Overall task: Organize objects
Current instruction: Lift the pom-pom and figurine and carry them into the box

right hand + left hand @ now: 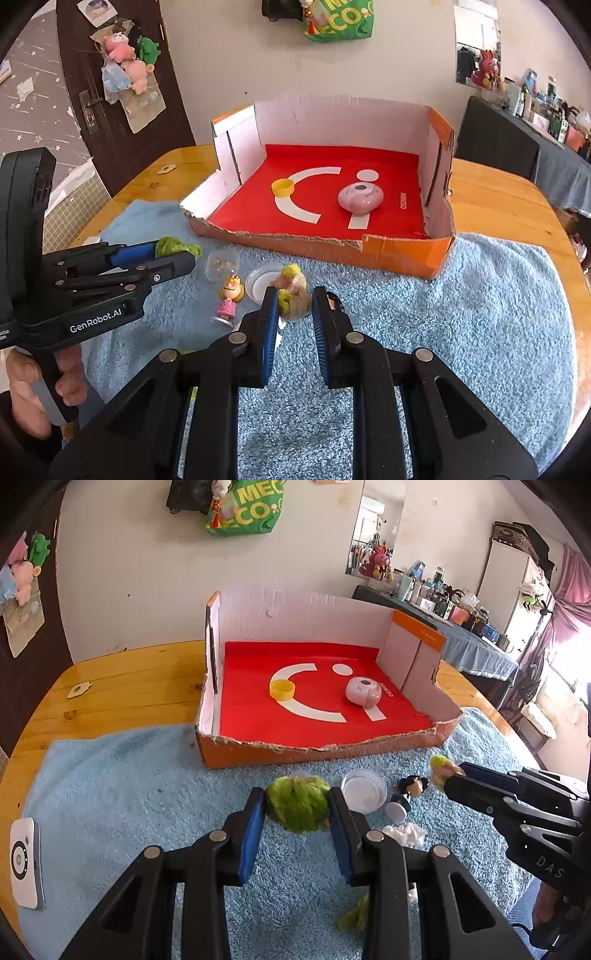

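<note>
My left gripper (297, 805) pinches a green fuzzy clump (298, 802) between narrow pads, my right gripper (295, 301) clamps a tan-and-yellow fuzzy toy (293, 291), the cardboard box (406, 254) lying beyond both fingertips.

Bright daylight, window glare at right, fisheye-warped dark edges.

Box (317, 751) front wall low; yellow cap (282, 689), pink case (364, 696) inside.
</note>
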A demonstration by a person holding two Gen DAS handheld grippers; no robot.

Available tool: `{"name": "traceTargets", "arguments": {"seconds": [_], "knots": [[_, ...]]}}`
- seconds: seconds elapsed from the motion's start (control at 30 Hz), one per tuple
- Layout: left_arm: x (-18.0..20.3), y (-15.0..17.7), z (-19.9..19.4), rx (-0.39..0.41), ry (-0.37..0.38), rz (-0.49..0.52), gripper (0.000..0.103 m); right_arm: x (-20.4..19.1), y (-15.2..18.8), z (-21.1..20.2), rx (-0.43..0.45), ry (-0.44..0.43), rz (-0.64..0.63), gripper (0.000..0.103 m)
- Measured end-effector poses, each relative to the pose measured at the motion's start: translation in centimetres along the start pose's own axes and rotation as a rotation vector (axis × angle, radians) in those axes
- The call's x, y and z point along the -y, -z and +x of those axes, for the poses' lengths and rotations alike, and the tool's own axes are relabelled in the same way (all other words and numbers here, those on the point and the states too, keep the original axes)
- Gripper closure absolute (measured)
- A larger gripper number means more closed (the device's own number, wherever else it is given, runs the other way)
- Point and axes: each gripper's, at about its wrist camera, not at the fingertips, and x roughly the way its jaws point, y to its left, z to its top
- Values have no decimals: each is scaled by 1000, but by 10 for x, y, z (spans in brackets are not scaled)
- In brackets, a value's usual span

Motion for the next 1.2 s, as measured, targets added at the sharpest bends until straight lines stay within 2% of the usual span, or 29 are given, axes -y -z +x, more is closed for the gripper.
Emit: {"name": "traceTargets", "arguments": {"seconds": [0.73, 1.2], "knots": [[0, -29, 4, 23, 4, 0, 67, 8, -24, 2, 22, 7, -6, 85], [0, -65, 24, 22, 6, 5, 67, 20, -51, 17, 22, 20, -6, 85]]}}
